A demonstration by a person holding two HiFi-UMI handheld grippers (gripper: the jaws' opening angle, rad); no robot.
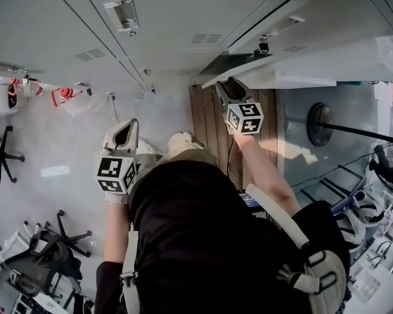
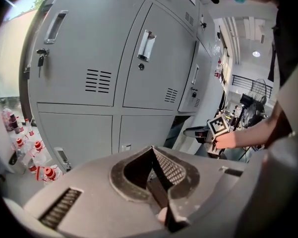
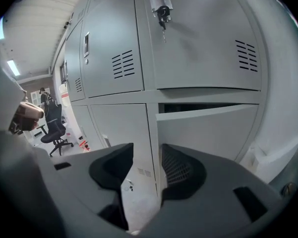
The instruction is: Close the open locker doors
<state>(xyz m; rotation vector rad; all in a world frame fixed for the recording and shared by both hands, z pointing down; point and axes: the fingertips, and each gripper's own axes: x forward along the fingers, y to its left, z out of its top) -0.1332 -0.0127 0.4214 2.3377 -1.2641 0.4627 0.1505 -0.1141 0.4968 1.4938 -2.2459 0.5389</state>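
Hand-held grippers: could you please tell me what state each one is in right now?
Left hand-held gripper: closed, holding nothing.
Right hand-held gripper: open, holding nothing.

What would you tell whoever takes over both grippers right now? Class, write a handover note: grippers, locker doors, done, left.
Left gripper: shut, empty, facing closed locker doors.
Right gripper: open, empty, jaws lined up on the free edge of the ajar lower locker door; I cannot tell whether they touch it.
Done: nothing certain; that door is not yet shut, and a dark gap shows above it.
Left: push it flush, then check the rest of the bank.
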